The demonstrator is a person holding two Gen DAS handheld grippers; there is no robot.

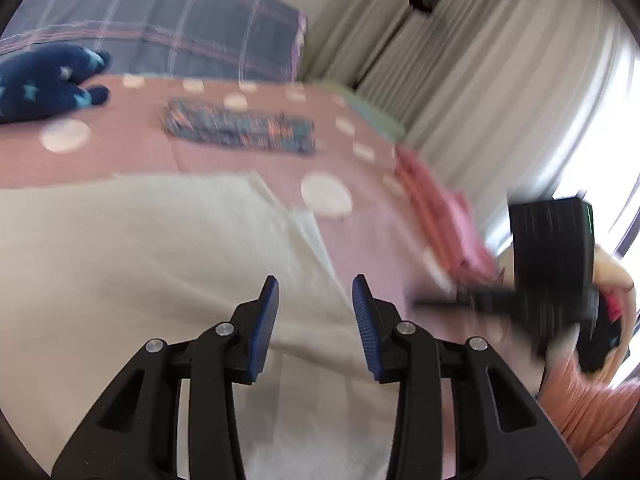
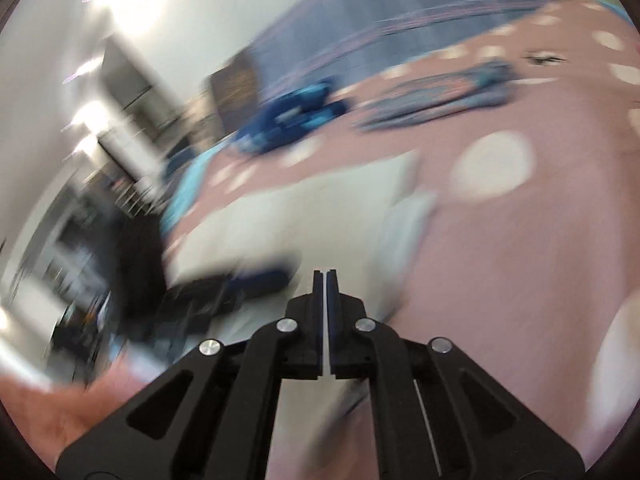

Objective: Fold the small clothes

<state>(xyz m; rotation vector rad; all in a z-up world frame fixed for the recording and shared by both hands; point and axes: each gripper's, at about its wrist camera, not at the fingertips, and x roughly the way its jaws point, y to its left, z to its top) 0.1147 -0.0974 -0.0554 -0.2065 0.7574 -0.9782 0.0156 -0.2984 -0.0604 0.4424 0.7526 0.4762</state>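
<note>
From my left wrist camera, the far left shows a dark blue star-patterned piece lying on the bed cover, which is pink with pale round dots. Behind it stands a grey plaid pillow. A little to the right, far across the cover, a folded patterned garment lies flat in dark blue with orange marks, well apart from everything else.

Near me, the cream garment is spread flat over the left and middle of the bed, its right edge running diagonally toward my fingers. My left hand-held gripper hangs over that edge with its jaws released and apart, blue pads facing each other, nothing between them; whether the pads touch the cloth below I cannot tell.

Further right, a pink folded piece sits at the bed's right edge beside the curtains. At the far right my right hand-held gripper is a dark blur, carried by a hand.

The right wrist camera is heavily smeared. My right hand-held gripper is clenched, pads together, with nothing visibly caught between them. The cream garment lies just beyond its tips, the patterned garment far behind.
</note>
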